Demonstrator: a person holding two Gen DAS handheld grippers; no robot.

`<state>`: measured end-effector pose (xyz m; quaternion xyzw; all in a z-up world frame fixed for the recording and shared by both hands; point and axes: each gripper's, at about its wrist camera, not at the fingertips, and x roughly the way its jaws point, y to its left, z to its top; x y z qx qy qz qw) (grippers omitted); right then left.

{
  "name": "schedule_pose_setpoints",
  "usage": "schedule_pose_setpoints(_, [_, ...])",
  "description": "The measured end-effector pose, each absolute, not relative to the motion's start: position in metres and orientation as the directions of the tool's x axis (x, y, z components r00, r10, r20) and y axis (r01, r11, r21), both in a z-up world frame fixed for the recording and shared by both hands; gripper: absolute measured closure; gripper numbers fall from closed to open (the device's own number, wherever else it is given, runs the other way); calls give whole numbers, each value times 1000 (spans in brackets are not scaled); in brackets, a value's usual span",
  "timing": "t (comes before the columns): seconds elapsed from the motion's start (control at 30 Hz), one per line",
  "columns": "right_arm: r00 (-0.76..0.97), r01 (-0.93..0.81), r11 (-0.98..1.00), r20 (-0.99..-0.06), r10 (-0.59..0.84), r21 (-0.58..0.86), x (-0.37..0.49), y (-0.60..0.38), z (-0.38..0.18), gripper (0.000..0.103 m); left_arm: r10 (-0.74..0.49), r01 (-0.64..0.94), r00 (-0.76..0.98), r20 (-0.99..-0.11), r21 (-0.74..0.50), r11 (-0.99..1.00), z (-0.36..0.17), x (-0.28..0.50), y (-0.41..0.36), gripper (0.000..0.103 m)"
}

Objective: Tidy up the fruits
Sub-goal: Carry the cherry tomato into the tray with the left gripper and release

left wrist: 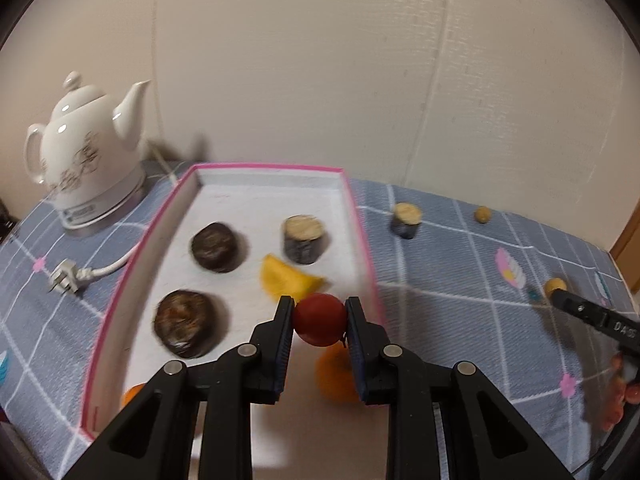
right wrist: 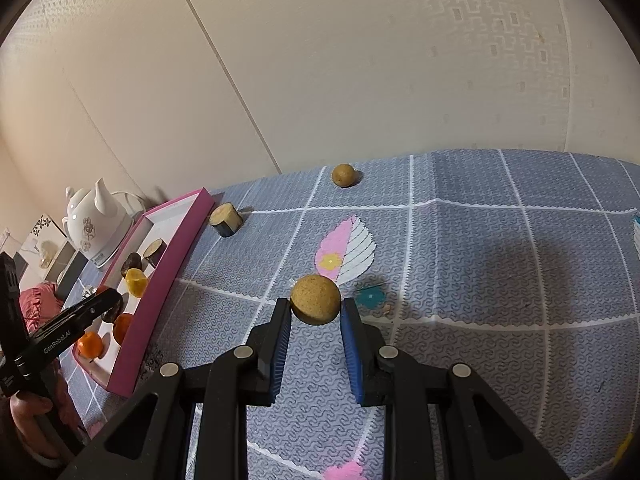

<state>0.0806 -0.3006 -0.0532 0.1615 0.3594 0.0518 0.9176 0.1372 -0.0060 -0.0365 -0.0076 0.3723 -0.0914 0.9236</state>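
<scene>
At the far left edge of the cloth-covered table point(left wrist: 460, 264), a white ceramic electric kettle point(left wrist: 86, 160) stands against the wall, its unplugged plug point(left wrist: 64, 282) lying on the grey grid-patterned cloth just left of the tray. The pink-rimmed white tray point(left wrist: 168, 216) holds two dark round fruits point(left wrist: 214, 246) point(left wrist: 184, 330), a cut stump-like piece point(left wrist: 305, 238) near its far right wall, a yellow wedge point(left wrist: 286, 282) in the middle, and two small oranges point(right wrist: 90, 344) point(right wrist: 122, 326) near its front edge. The left gripper point(left wrist: 320, 320) hangs over the tray's right side, its jaws clamped on a small red tomato point(left wrist: 320, 320). Right of the tray, a second cut stump piece point(right wrist: 225, 220) lies on the cloth just beside the tray's far right corner, and a small tan ball-like fruit point(right wrist: 343, 175) sits farther right near the table's back edge. Toward the middle of the table, the right gripper point(right wrist: 316, 310) is closed on another round tan fruit point(right wrist: 316, 300), held beside a pink-and-white leaf print; whether the fruit touches the cloth is unclear.
</scene>
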Motion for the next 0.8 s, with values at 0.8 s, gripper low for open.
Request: schedule_pose_setpoints(0.8, [726,-18,950,-649,227,312,82,-288,-59,78,-133,143,703,-699,-44,989,-60,111,21,45])
